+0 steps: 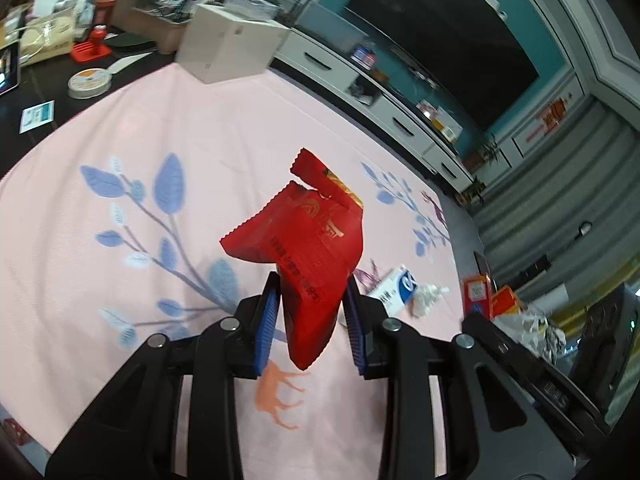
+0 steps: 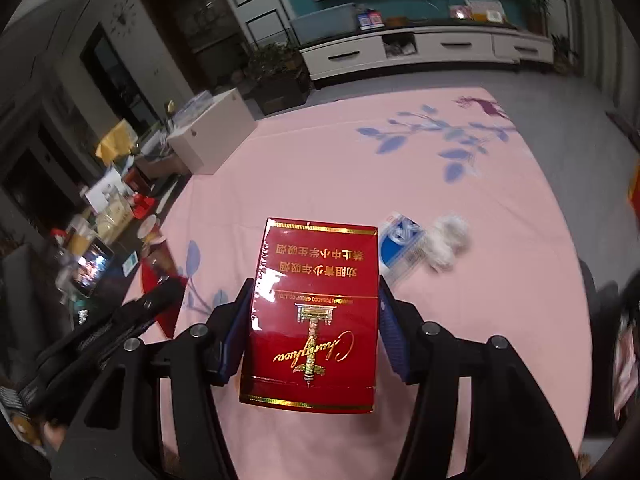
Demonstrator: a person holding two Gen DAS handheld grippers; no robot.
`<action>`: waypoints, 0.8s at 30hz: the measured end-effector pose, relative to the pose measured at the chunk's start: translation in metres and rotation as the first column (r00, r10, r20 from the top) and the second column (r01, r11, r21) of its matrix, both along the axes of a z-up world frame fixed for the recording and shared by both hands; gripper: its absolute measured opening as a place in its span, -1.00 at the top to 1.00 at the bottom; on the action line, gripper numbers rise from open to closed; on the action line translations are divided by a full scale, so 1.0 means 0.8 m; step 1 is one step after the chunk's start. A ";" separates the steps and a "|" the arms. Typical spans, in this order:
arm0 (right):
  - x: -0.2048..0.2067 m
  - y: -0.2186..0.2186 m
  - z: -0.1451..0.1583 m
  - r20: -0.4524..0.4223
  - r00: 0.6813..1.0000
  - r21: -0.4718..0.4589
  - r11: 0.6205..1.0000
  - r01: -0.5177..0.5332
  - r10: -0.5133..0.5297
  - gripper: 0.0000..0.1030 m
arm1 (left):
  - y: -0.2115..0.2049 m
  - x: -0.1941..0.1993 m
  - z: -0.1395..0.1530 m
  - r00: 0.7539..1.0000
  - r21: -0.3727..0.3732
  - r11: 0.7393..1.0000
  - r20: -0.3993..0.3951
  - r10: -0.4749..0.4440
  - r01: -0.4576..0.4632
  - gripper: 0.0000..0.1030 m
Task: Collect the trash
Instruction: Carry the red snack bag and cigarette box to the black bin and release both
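My left gripper [image 1: 311,282] is shut on a crumpled red wrapper [image 1: 308,240] and holds it above the pink floral cloth [image 1: 160,120]. My right gripper [image 2: 316,286] is shut on a red cigarette pack [image 2: 316,312] with gold print, held above the same cloth [image 2: 360,168]. A blue-and-white packet [image 2: 400,244] and a white crumpled tissue [image 2: 446,240] lie on the cloth just beyond the right gripper; they also show in the left wrist view, the packet [image 1: 394,286] and the tissue [image 1: 428,298]. The left gripper's arm shows at lower left of the right wrist view.
A white box [image 1: 228,44] stands at the cloth's far corner, also in the right wrist view [image 2: 212,136]. A cluttered dark table [image 1: 60,40] lies beyond. A white TV cabinet [image 2: 424,50] stands under a dark screen. Red boxes and crumpled bits [image 1: 504,304] lie off the cloth's right edge.
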State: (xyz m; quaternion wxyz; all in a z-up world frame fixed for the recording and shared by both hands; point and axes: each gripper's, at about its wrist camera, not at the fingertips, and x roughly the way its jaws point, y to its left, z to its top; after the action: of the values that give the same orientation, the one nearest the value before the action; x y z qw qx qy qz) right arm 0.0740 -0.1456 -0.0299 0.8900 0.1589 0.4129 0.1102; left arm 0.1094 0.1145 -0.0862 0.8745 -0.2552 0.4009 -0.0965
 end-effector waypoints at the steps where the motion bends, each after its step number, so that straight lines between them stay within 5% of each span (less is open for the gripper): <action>1: -0.011 -0.012 0.004 0.015 1.000 0.013 1.000 0.018 -0.018 -0.11 | -0.007 -0.001 0.001 1.000 0.000 1.000 0.003 -0.015 0.015 0.40; 13: -0.081 -0.099 0.038 0.173 0.963 0.067 0.977 0.200 -0.209 -0.12 | -0.072 -0.020 0.029 0.987 -0.022 0.989 0.074 -0.146 0.148 0.40; 24: -0.110 -0.129 0.055 0.242 0.944 0.095 0.974 0.205 -0.223 -0.12 | -0.138 -0.053 0.049 0.953 0.095 0.963 0.151 -0.263 0.251 0.40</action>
State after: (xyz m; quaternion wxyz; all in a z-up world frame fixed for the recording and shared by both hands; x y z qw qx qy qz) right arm -0.0138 -0.2488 0.0140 0.9357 0.2181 0.2733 0.0461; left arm 0.0672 0.0043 -0.0474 0.8932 -0.1591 0.3616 -0.2148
